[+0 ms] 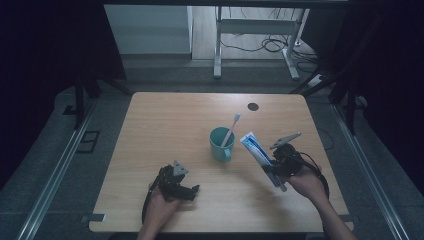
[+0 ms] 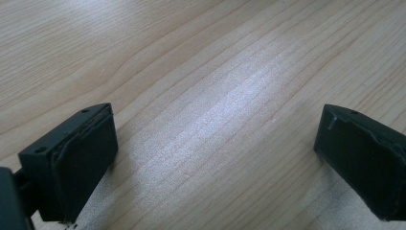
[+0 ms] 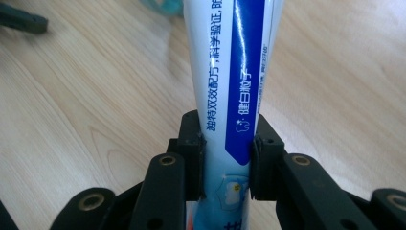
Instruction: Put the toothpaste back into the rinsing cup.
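In the high view, a toothpaste tube [image 1: 257, 152] is held tilted in the right gripper [image 1: 276, 170], just right of a teal cup [image 1: 221, 143] with a toothbrush [image 1: 231, 129] standing in it. The tube is gripped near its cap end, and its flat crimped end points up toward the cup. The left gripper [image 1: 189, 190] is rested on the wooden table [image 1: 165, 125] near the front edge, well apart from the cup.

In the left gripper view, the two black pads [image 2: 76, 158] are spread wide, with bare table between them and nothing held.

In the right gripper view, the toothpaste tube [image 3: 230, 86] is pinched squarely between the pads [image 3: 194, 158], which are pressed on both of its sides.

The step in hand is judged to be carrying the tube toward the cup. It would best be done with the grip kept firm but not squeezed harder, so no paste is forced out. The tube should be kept clear of the toothbrush handle, and the cup should not be knocked.
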Motion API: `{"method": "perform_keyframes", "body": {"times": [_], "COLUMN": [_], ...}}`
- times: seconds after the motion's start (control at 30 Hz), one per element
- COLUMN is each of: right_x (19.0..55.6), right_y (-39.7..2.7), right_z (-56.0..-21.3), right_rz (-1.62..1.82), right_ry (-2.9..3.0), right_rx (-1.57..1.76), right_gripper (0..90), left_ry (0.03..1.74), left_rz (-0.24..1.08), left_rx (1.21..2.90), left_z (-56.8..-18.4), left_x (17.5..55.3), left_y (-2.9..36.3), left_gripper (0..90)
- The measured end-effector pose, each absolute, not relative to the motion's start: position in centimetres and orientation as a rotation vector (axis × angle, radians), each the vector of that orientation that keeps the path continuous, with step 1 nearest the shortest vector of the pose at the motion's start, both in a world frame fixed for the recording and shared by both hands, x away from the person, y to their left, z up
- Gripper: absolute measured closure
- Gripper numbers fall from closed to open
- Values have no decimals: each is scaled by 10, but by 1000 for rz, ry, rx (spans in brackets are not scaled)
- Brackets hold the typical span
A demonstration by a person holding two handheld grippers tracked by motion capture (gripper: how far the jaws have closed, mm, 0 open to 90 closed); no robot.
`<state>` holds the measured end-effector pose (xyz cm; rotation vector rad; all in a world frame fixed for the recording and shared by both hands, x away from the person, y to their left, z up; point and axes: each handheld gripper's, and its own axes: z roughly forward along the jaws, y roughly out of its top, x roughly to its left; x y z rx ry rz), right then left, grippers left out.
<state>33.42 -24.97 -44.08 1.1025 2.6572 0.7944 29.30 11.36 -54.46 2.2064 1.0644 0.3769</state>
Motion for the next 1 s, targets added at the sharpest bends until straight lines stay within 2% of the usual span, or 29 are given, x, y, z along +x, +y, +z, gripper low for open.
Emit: {"method": "perform_keyframes", "body": {"times": [1.0], "right_x": [330], "right_y": [-240], "right_z": [-426], "right_rz": [1167], "right_ry": [2415], "right_rx": [995], "right_gripper": [710], "left_ry": [1065], "left_rz": [376], "left_rx": [2207], "left_z": [-545], "left_x": [293], "left_y": [114], "left_gripper": [12]}}
